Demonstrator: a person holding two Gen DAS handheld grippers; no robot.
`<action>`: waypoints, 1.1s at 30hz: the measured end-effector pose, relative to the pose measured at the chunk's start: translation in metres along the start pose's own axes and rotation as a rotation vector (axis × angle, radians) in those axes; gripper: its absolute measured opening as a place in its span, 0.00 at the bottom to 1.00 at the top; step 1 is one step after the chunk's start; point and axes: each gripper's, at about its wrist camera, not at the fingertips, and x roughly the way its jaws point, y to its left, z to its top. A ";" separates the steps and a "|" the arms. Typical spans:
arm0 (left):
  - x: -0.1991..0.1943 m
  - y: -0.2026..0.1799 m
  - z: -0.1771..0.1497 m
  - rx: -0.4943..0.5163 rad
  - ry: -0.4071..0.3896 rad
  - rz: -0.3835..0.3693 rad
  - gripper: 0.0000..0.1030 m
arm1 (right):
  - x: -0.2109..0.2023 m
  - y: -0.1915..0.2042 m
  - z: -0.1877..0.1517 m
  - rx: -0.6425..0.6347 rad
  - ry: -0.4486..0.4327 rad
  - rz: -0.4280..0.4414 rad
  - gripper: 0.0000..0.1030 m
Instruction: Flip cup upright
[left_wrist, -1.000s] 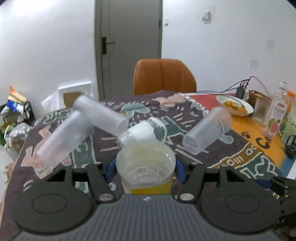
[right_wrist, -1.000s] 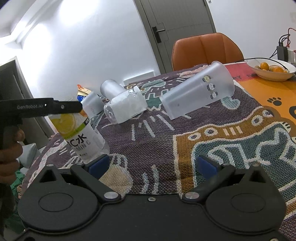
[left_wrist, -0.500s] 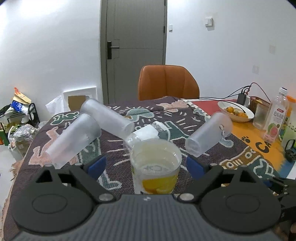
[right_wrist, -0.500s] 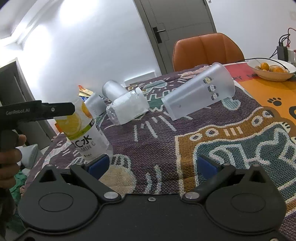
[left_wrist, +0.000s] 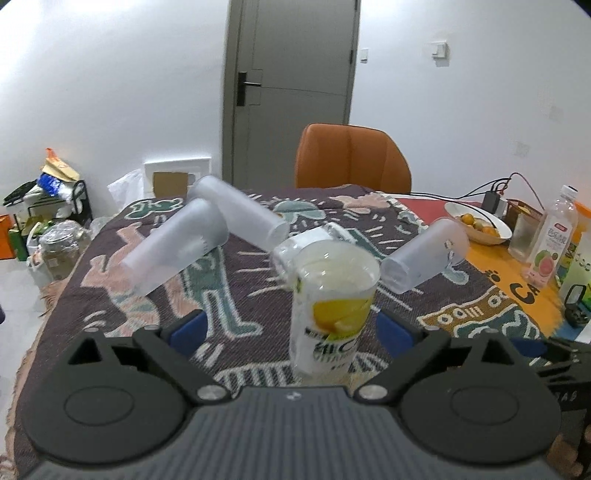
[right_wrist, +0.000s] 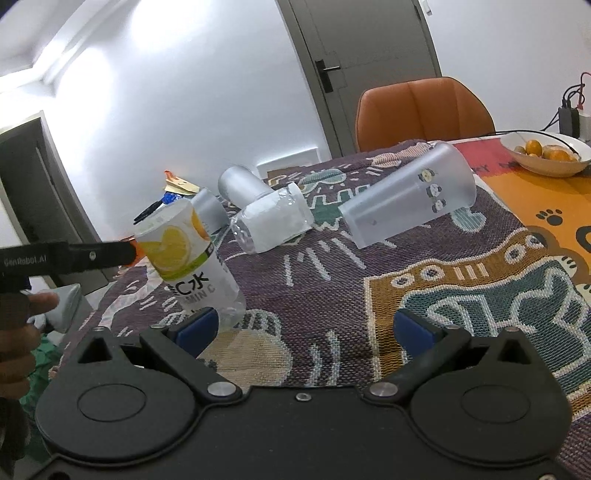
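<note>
A clear cup with a lemon label (left_wrist: 334, 308) stands upright on the patterned cloth, between the spread blue pads of my open left gripper (left_wrist: 291, 330), which does not touch it. In the right wrist view the same cup (right_wrist: 186, 260) stands at the left, with the left gripper's black finger (right_wrist: 92, 254) just beside its rim. My right gripper (right_wrist: 306, 326) is open and empty, low over the cloth. Several frosted cups lie on their sides: two at the left (left_wrist: 177, 245), a small clear one (right_wrist: 273, 221) in the middle and one with stickers (right_wrist: 408, 195) at the right.
An orange chair (left_wrist: 352, 158) stands behind the table. A bowl of oranges (left_wrist: 478, 223), a glass (left_wrist: 522, 240) and a pink-labelled bottle (left_wrist: 552, 240) stand at the right side. Cables and a charger lie near the bowl. Clutter stands on the floor at the left.
My left gripper opened and let go of the lemon cup, then drew back and rose. The cup now stands upright on the cloth. The right gripper stayed still.
</note>
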 end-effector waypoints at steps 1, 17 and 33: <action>-0.003 0.001 -0.002 0.000 -0.001 0.007 0.95 | -0.001 0.001 0.000 -0.003 -0.002 0.000 1.00; -0.038 0.019 -0.029 -0.037 -0.019 0.084 0.98 | -0.021 0.015 0.001 -0.040 0.002 -0.016 1.00; -0.055 0.040 -0.046 -0.075 -0.010 0.144 1.00 | -0.038 0.027 0.002 -0.072 -0.005 0.007 1.00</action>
